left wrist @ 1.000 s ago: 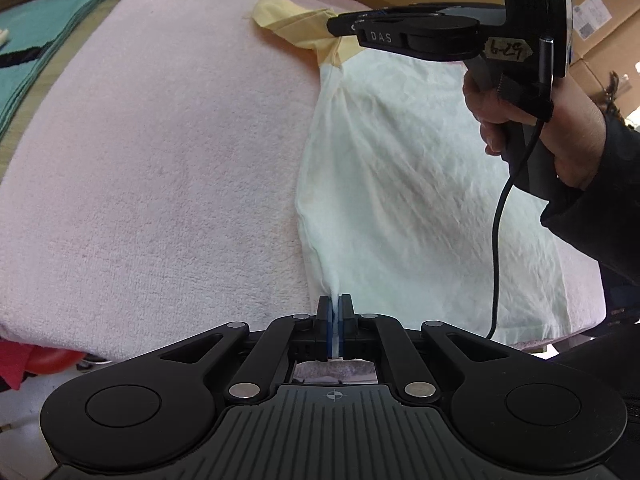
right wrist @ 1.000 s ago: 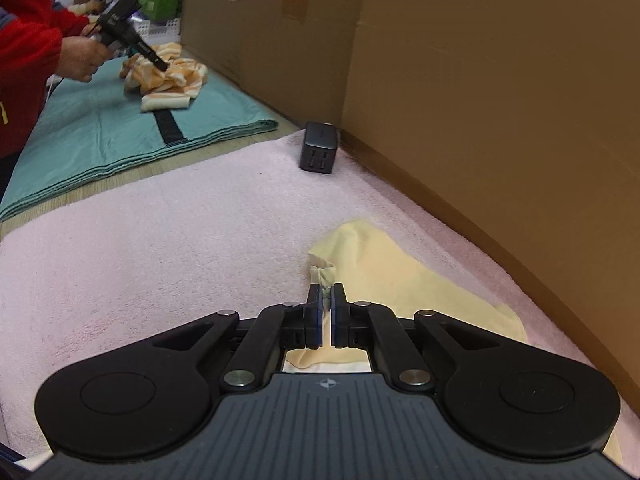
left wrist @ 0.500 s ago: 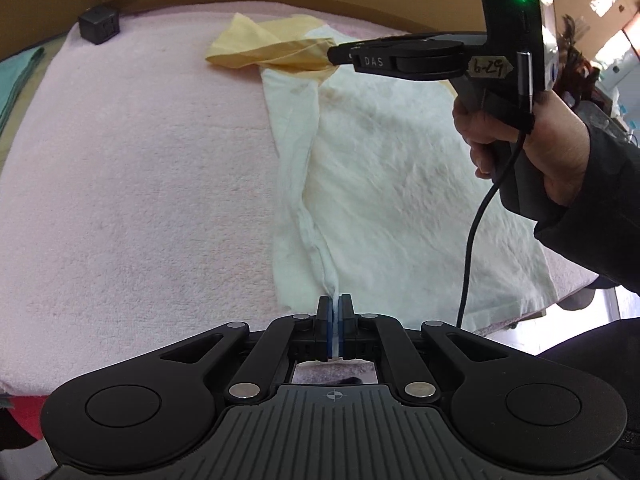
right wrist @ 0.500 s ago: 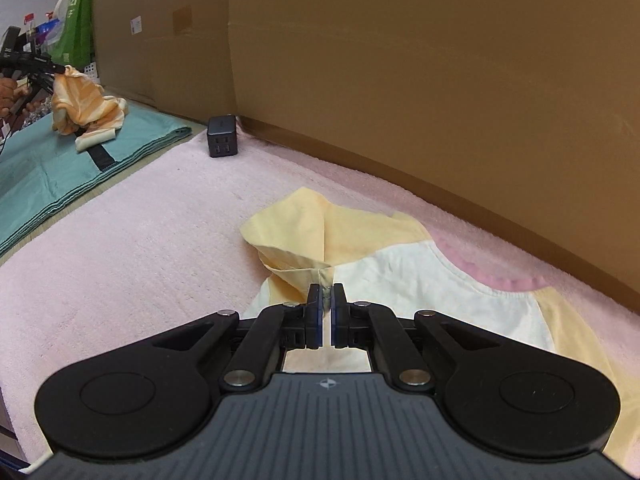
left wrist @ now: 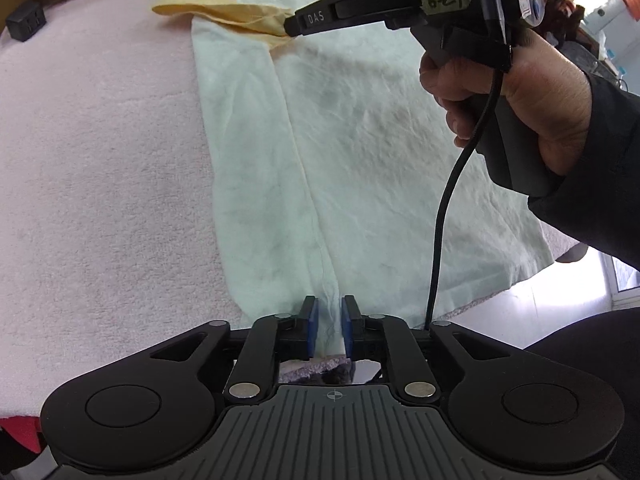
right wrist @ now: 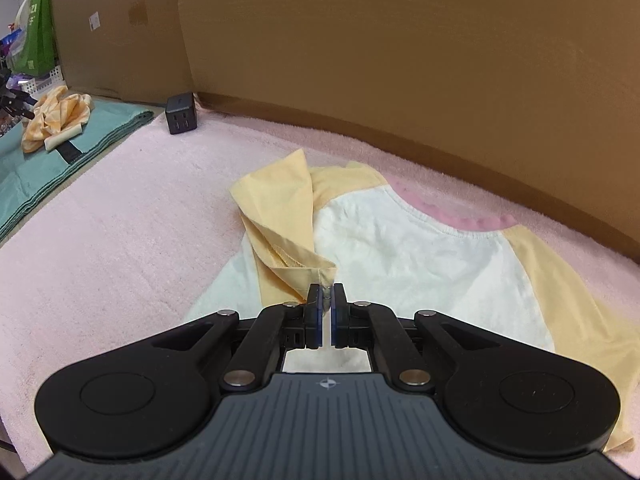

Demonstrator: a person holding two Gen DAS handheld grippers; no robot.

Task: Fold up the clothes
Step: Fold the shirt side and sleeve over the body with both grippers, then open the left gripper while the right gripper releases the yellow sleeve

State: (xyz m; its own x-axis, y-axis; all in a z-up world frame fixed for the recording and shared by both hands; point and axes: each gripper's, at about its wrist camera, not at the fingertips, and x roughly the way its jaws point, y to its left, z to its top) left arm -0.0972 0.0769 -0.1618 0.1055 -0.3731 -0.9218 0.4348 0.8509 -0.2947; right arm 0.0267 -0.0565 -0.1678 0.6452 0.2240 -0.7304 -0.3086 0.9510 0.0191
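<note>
A white T-shirt with yellow sleeves (left wrist: pixel 360 140) lies on a pink towel (left wrist: pixel 100 160); its left side is folded over onto the body. My left gripper (left wrist: pixel 328 326) stands at the bottom hem with its jaws slightly apart and a ridge of white cloth between them. My right gripper (right wrist: pixel 327 306) is shut on the yellow sleeve (right wrist: pixel 280 216) and holds it over the white chest (right wrist: pixel 400 248). The right gripper also shows in the left wrist view (left wrist: pixel 290 26), pinching the sleeve (left wrist: pixel 208 8).
A black cube charger (right wrist: pixel 182 114) sits at the towel's far left corner. A cardboard wall (right wrist: pixel 400 60) runs behind the towel. A green cloth (right wrist: pixel 60 160) with a crumpled orange garment (right wrist: pixel 52 116) lies to the left. The towel's front edge (left wrist: pixel 480 304) is near.
Both grippers carried the shirt's left side rightward over the body, laying a fold. The left jaws, shut before, now stand slightly apart. The right stays shut on the sleeve.
</note>
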